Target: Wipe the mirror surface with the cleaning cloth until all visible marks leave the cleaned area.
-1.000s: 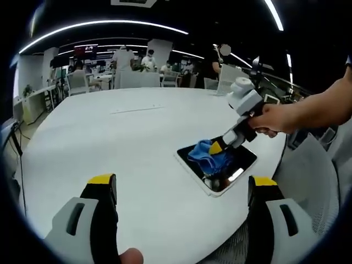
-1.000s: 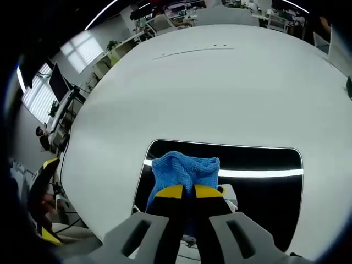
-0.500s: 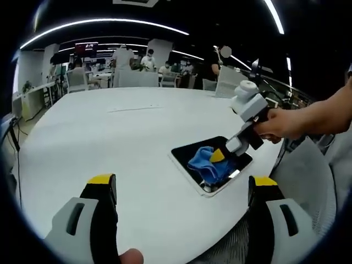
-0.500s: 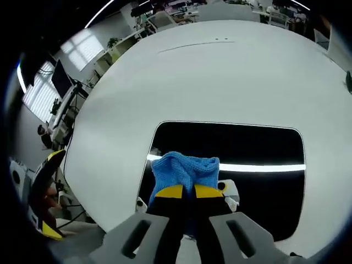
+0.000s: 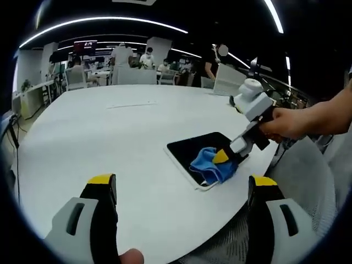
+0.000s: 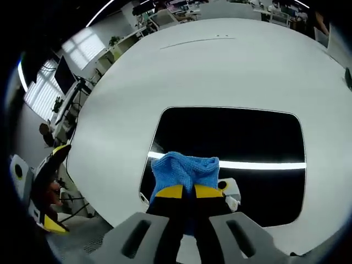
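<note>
A dark rectangular mirror (image 5: 195, 153) (image 6: 231, 143) with a white rim lies flat near the table's edge. The blue cleaning cloth (image 5: 212, 164) (image 6: 184, 171) rests on the mirror's near end. My right gripper (image 6: 183, 190) (image 5: 221, 157) is shut on the cloth, a hand holding it from the right in the left gripper view. A bright light strip reflects across the mirror. My left gripper (image 5: 180, 190) hangs open over the bare table, well short of the mirror, with nothing between its yellow-tipped fingers (image 5: 102, 190).
The big white round table (image 5: 110, 137) (image 6: 220, 66) spreads around the mirror. A grey mesh chair (image 5: 305, 176) stands by the table's edge at right. Desks, chairs and people fill the room behind. The left gripper shows at the left rim of the right gripper view.
The right gripper has drawn the cloth back along the mirror toward its near end, baring more dark glass beyond it. The left gripper stays open.
</note>
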